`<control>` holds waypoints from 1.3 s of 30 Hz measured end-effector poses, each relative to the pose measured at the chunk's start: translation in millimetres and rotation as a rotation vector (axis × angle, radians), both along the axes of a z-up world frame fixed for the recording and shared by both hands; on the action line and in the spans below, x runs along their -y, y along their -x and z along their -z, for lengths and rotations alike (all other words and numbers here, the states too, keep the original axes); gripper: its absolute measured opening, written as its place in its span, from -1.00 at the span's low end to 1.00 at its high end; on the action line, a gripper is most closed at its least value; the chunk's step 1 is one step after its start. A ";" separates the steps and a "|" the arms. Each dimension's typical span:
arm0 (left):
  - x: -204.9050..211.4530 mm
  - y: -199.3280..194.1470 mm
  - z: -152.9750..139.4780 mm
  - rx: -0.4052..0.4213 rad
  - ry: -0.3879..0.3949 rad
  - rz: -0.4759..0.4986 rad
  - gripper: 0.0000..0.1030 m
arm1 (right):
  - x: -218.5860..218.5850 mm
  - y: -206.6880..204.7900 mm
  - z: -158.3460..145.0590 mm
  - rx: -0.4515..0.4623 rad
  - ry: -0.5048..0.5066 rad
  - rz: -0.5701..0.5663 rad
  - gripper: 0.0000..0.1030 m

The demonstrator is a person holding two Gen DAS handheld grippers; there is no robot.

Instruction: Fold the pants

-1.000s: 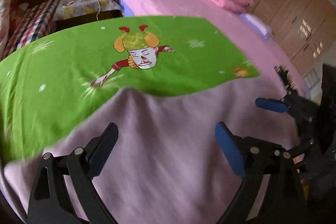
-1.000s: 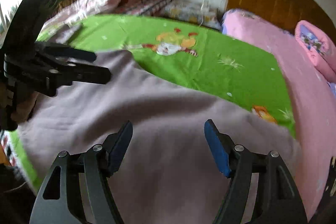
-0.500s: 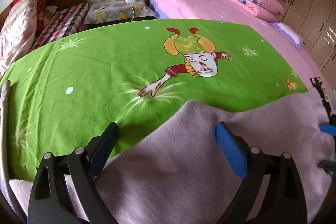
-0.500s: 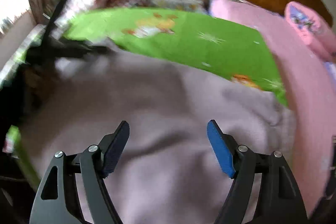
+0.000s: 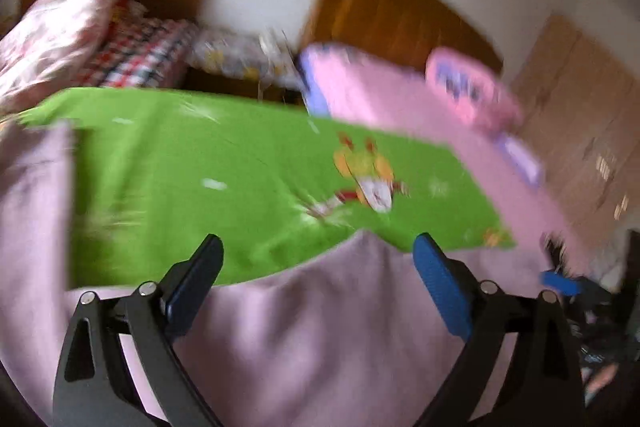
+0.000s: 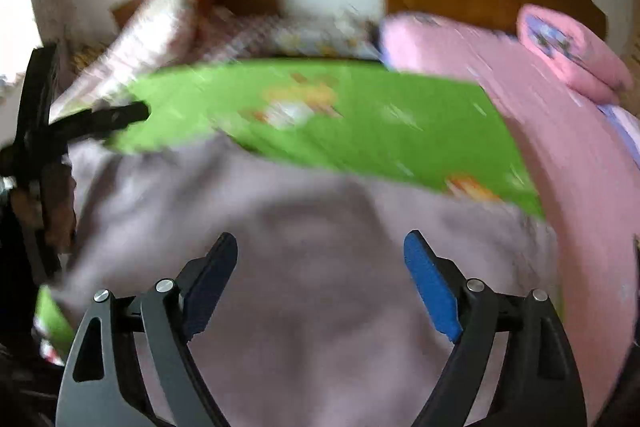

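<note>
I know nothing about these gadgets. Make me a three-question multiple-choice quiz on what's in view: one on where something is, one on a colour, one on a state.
1. Where do the pants lie?
A. on the green sheet
B. on the floor
C. in a wardrobe

2. What colour is the pants' fabric?
A. black
B. pale mauve
C. yellow

3. How do the right gripper fingers stand?
A. shut on cloth
B. spread apart, holding nothing
C. hidden from view

Answers:
1 A: the green sheet shows around and beyond the cloth.
2 B: it looks pale mauve in both views.
3 B: there is a wide gap between the fingers, with the pants lying beyond.
</note>
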State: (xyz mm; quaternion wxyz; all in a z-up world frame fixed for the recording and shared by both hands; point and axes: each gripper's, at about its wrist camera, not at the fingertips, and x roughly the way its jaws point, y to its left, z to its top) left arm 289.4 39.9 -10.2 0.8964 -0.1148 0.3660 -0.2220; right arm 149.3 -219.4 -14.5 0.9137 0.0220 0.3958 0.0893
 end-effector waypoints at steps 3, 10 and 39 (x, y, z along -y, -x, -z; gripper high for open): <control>-98.1 48.1 -7.7 0.049 0.023 -0.194 0.93 | -68.8 -18.8 -10.7 0.041 0.019 -0.233 0.61; -303.4 160.7 36.0 -0.054 0.089 -0.765 0.92 | -282.2 -78.0 -27.6 0.121 0.003 -0.847 0.57; -440.8 168.1 59.7 -0.003 0.190 -0.987 -0.88 | -628.1 -133.7 5.7 0.043 0.069 -1.254 -0.74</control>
